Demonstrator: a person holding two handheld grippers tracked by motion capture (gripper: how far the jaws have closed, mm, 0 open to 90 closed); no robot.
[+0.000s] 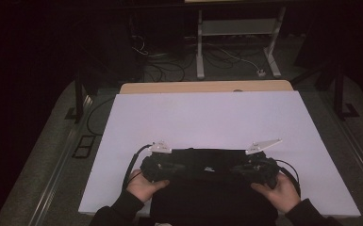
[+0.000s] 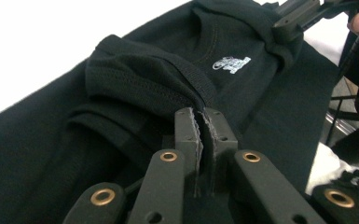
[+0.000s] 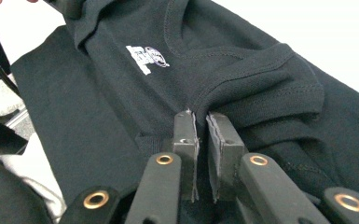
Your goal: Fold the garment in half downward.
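Note:
A black T-shirt [image 1: 207, 193] lies at the near edge of the white board [image 1: 207, 117], its neck opening facing away from the person. My left gripper [image 1: 172, 165] is shut on a fold of the shirt's left shoulder beside the collar. In the left gripper view the pads [image 2: 189, 128] pinch that ribbed fold [image 2: 149, 79], with the white neck print [image 2: 231, 64] beyond. My right gripper [image 1: 243, 168] is shut on the other shoulder. In the right gripper view the neckline seam [image 3: 242, 88] runs into the closed pads [image 3: 221, 135], and the print [image 3: 147, 58] lies to the left.
The board rests on a wooden table [image 1: 207, 86]. Beyond it the dark floor holds cables [image 1: 169, 66] and a white desk frame [image 1: 238, 42]. A black stand [image 1: 78, 94] is at the left. The board's far half is bare white.

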